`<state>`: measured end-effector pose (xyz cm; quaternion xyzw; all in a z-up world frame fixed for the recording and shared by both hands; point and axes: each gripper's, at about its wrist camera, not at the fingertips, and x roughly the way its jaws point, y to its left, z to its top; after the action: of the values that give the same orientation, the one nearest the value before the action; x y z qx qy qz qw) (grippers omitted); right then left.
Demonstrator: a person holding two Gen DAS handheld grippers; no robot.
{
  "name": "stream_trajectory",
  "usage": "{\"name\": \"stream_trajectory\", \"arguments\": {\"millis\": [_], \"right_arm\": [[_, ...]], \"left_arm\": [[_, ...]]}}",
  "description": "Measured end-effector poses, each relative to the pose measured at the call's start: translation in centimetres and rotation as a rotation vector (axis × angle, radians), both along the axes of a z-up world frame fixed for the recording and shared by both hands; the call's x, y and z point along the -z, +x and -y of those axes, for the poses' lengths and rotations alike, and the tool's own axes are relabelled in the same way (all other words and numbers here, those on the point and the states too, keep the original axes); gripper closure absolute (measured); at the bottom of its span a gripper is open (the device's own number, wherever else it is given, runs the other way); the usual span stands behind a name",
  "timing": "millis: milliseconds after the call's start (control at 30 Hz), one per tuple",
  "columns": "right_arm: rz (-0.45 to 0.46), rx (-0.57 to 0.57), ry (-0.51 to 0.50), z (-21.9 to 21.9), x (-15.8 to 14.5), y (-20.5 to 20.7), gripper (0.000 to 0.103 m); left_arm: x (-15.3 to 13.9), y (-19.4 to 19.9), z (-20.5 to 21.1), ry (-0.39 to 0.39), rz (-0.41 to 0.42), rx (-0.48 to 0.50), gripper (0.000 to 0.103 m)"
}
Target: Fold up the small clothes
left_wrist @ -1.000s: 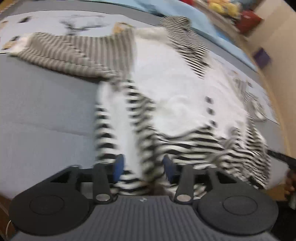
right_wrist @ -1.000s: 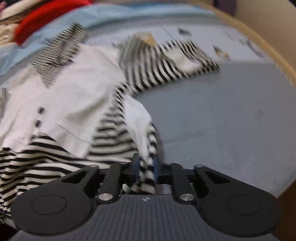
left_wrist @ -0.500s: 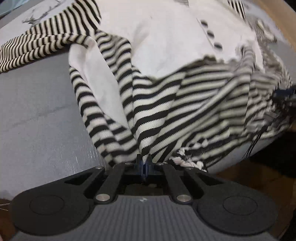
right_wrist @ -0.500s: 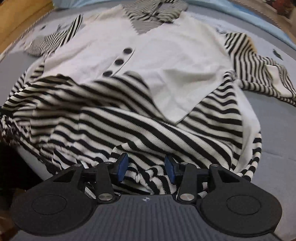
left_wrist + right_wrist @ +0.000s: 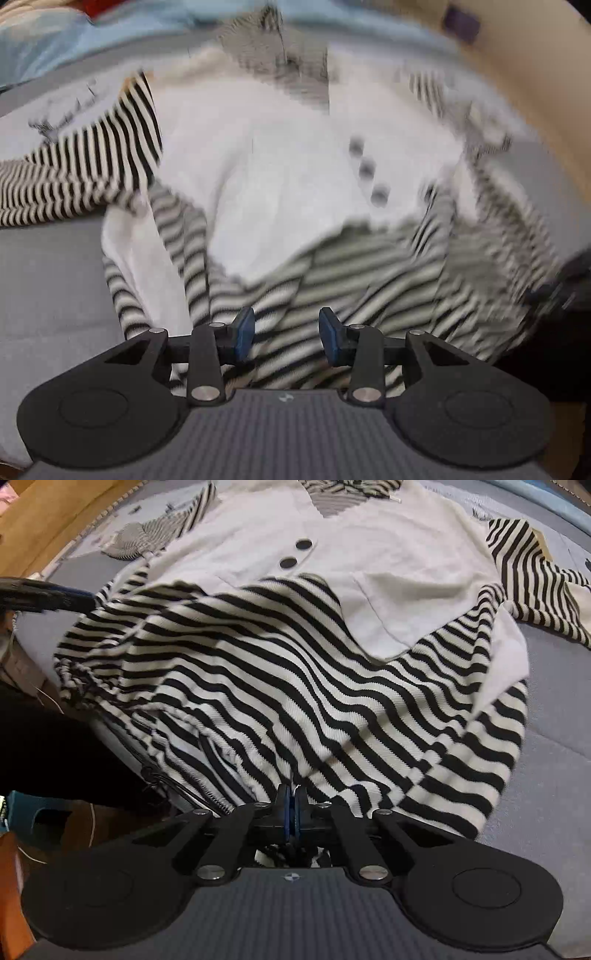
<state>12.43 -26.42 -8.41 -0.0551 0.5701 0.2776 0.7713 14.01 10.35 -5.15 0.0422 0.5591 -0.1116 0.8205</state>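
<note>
A small white top with black-and-white striped sleeves, collar and hem (image 5: 388,554) lies on a grey-blue bed; it also shows, blurred, in the left wrist view (image 5: 280,166). Its striped hem (image 5: 277,686) is folded up over the white front below the dark buttons (image 5: 295,554). My right gripper (image 5: 293,812) is shut on the striped hem at its near edge. My left gripper (image 5: 286,334) is open over the striped hem (image 5: 351,280), holding nothing. The other gripper's dark tip (image 5: 48,596) shows at the garment's left edge in the right wrist view.
The grey-blue bed cover (image 5: 554,738) extends to the right of the garment. A wooden bed edge (image 5: 48,520) runs along the far left. A light blue blanket (image 5: 55,40) lies at the back. The bed's near edge drops into dark space (image 5: 55,746).
My left gripper was shut on the striped hem and has opened and let it go. My right gripper was open and has shut on the hem's near edge.
</note>
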Motion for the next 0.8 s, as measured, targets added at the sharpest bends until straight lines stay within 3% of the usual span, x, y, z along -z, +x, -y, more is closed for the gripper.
{"name": "stream_trajectory", "arguments": {"millis": [67,100,133,200,300,400,500,533,600,633,700,800], "right_arm": [[0.022,0.024,0.036,0.7,-0.9,0.2,0.098],[0.043,0.036,0.060,1.1,-1.4,0.2,0.098],[0.067,0.052,0.090,1.2,-2.0,0.3,0.098],[0.101,0.097,0.147,1.6,-2.9,0.8,0.095],[0.170,0.157,0.175,1.2,-3.6,1.8,0.083],[0.184,0.174,0.150,-0.4,-2.9,3.0,0.081],[0.144,0.133,0.034,-3.0,-1.1,3.9,0.081],[0.102,0.104,-0.026,-3.8,0.0,4.0,0.081],[0.019,0.049,-0.164,-4.8,2.1,4.0,0.080],[0.024,0.034,-0.187,-5.1,2.3,3.9,0.081],[0.069,0.040,-0.143,-5.3,1.1,4.2,0.081],[0.145,0.096,-0.069,-4.7,-0.9,4.7,0.081]], "left_arm": [[3.3,-0.5,0.1,0.103,-0.166,0.018,0.062],[3.7,-0.7,0.4,0.141,-0.175,0.048,0.062],[3.2,-0.9,0.5,0.139,-0.152,0.064,0.062],[1.7,-0.8,-0.1,0.065,-0.098,0.039,0.062],[-0.3,-0.5,-1.3,-0.011,-0.001,-0.022,0.062],[0.0,0.3,-1.7,-0.015,-0.031,-0.077,0.061],[2.4,0.6,-1.4,0.058,-0.161,-0.081,0.060],[2.4,0.5,-1.3,0.071,-0.160,-0.072,0.060],[0.9,0.8,-1.6,0.015,-0.097,-0.097,0.060],[-0.2,0.9,-2.1,-0.036,-0.054,-0.122,0.060],[-2.6,1.0,-3.3,-0.109,0.066,-0.184,0.060],[-5.2,1.1,-4.3,-0.111,0.224,-0.263,0.060]]}}
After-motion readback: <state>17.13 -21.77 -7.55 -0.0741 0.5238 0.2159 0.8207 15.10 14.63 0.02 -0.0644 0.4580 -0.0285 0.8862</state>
